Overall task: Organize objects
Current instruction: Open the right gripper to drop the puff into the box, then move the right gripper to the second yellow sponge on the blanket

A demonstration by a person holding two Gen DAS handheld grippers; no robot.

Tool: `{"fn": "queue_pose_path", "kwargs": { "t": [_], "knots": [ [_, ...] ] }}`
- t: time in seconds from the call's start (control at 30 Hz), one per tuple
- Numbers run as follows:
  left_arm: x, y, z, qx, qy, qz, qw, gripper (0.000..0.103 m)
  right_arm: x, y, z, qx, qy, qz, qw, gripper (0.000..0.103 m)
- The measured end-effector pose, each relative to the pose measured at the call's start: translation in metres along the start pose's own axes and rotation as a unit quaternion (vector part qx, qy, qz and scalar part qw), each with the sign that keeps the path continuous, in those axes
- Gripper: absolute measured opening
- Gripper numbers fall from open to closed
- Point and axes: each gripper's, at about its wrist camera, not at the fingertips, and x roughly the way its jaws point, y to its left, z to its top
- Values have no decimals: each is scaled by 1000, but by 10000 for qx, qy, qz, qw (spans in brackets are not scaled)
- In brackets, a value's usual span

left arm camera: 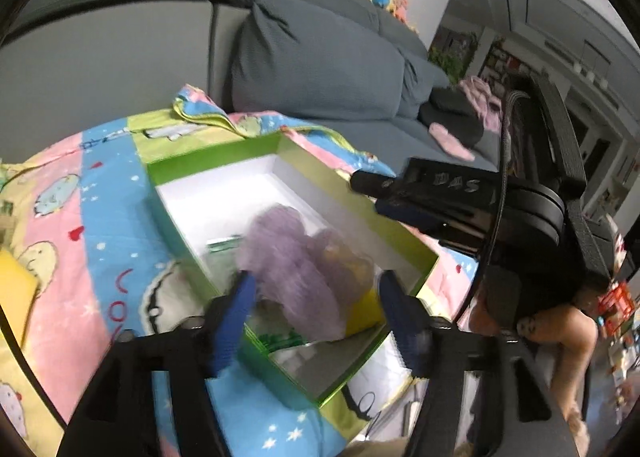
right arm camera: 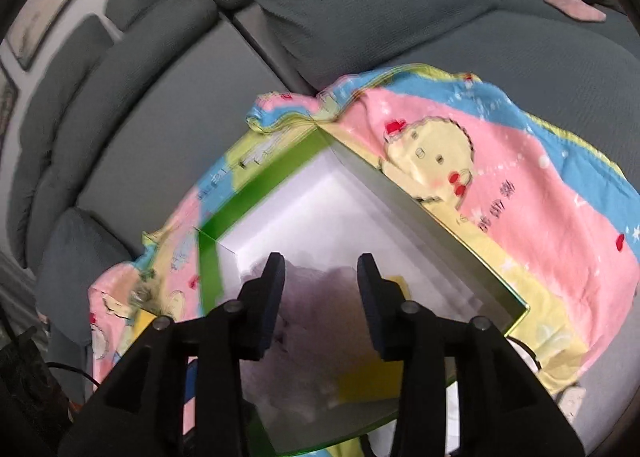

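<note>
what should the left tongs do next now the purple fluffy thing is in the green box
Probably lift the left tongs straight up and away. Their jaws stand apart either side of the purple fluffy thing, which already lies inside the green box, so backing out cleanly avoids dragging it out again.

You see soft, even daylight; both fisheye views bend and darken at their rims, and motion blur smears the purple mesh (left arm camera: 296,273) just ahead of your fingers.
</note>
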Motion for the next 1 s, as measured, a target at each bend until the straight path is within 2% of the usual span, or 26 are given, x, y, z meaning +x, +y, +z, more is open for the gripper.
{"fn": "queue_pose_path", "kwargs": {
  "t": [0.03, 0.1, 0.13, 0.17, 0.27, 0.4, 0.43, 0.47, 0.5, 0.6, 0.7, 0.87, 1.0],
  "knots": [
    [-9, 5, 0, -40, -65, 12, 10000, 74, -4, 2, 1, 9, -105, 112, 9999, 39],
    [-25, 16, -1, -106, -154, 123, 9997, 75, -11, 8, 1, -59, -279, 266, 9992, 51],
    [-33, 23, -2, -166, -202, 239, 9994, 75, -12, 11, 1, -103, -312, 291, 9990, 62],
    [-40, 30, -3, -228, -240, 355, 9988, 75, -12, 15, 0, -150, -322, 318, 9989, 67],
    [-60, 58, -9, -518, -307, 837, 9947, 76, -9, 27, -3, -223, -251, 439, 9985, 70],
    [-83, 96, -24, -921, -403, 1298, 9864, 76, -2, 51, -10, -362, -193, 641, 9971, 72],
    [-90, 105, -29, -1008, -411, 1421, 9839, 76, 0, 58, -12, -423, -189, 691, 9965, 76],
    [-96, 113, -36, -1088, -413, 1550, 9810, 76, 1, 65, -14, -484, -181, 748, 9959, 85],
    [-102, 121, -43, -1181, -433, 1669, 9779, 76, 4, 74, -17, -576, -167, 822, 9948, 88],
    [-118, 149, -62, -1524, -524, 1911, 9683, 76, 12, 100, -27, -814, -67, 981, 9918, 89],
    [-125, 174, -77, -1861, -481, 2310, 9538, 76, 26, 126, -39, -1095, 93, 1073, 9881, 90],
    [-134, 207, -98, -2210, -476, 2591, 9390, 76, 58, 167, -67, -1553, 461, 1034, 9814, 90],
    [-141, 225, -110, -2456, -458, 2593, 9329, 76, 97, 191, -96, -1579, 1285, 1390, 9691, 90]
  ]
}}
